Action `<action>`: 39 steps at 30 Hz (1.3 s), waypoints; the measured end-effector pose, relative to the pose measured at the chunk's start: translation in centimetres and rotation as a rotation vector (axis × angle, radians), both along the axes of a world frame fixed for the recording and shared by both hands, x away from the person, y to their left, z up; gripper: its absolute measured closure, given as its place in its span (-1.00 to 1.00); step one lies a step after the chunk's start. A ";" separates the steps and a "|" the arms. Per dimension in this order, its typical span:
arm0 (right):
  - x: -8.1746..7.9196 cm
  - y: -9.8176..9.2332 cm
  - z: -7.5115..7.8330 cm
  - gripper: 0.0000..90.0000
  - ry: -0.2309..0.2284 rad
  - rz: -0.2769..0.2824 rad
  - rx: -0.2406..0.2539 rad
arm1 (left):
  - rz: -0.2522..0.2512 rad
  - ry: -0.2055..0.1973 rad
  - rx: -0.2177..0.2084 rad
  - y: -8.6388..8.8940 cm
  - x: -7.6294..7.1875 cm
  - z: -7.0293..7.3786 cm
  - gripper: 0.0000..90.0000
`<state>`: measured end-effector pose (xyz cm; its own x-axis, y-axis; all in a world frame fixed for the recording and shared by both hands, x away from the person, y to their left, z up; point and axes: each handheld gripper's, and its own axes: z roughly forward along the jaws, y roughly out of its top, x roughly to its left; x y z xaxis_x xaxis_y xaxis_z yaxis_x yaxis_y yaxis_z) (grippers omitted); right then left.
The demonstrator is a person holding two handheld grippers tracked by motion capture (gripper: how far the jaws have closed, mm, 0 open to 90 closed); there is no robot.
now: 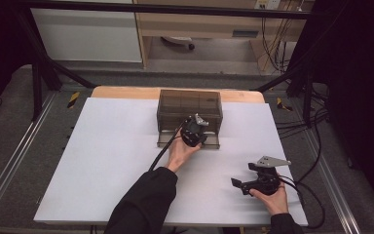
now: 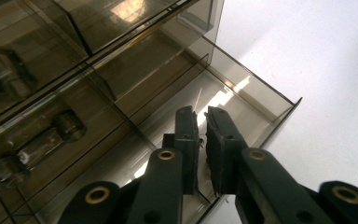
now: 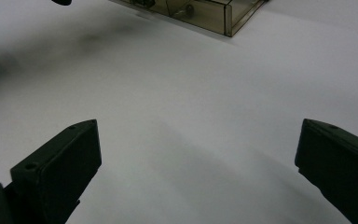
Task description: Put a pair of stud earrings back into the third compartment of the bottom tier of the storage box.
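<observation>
A smoked plastic drawer box (image 1: pixel 190 109) is set at the far middle of the white table (image 1: pixel 102 165), with its bottom drawer (image 2: pixel 242 100) pulled partly out toward the person. The left gripper (image 1: pixel 195 132) is held over that open drawer, and in the left gripper view its jaws are seen pressed nearly together on a thin edge, apparently the drawer's front wall (the clear plastic makes the exact contact hard to read). Small dark items (image 2: pixel 37 144) are seen in the compartments behind. The right gripper (image 1: pixel 253 183) is rested low on the table, well apart from the box, its jaws spread wide with nothing between them.

The main risk is judged to be a slip: a thin, glossy wall is pinched by a narrow grip, and an off-line pull could let it escape. Since the box is not steadied by the other tool, the whole box could be dragged or tipped instead of the drawer sliding.
</observation>
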<state>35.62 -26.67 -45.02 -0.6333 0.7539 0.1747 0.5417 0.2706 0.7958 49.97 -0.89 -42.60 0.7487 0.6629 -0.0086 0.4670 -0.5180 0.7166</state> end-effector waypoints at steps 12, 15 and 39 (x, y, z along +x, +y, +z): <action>0.0 0.0 0.0 -0.98 0.000 -0.002 0.003 | -0.022 -0.005 -0.035 1.1 -1.8 2.2 0.19; 0.0 0.0 0.0 -0.98 0.001 -0.002 -0.001 | -0.028 -0.010 -0.043 1.9 -2.7 2.6 -0.01; 0.0 0.1 0.0 -0.98 0.010 -0.011 -0.001 | 0.035 -0.056 -0.069 13.9 -8.4 1.7 -0.70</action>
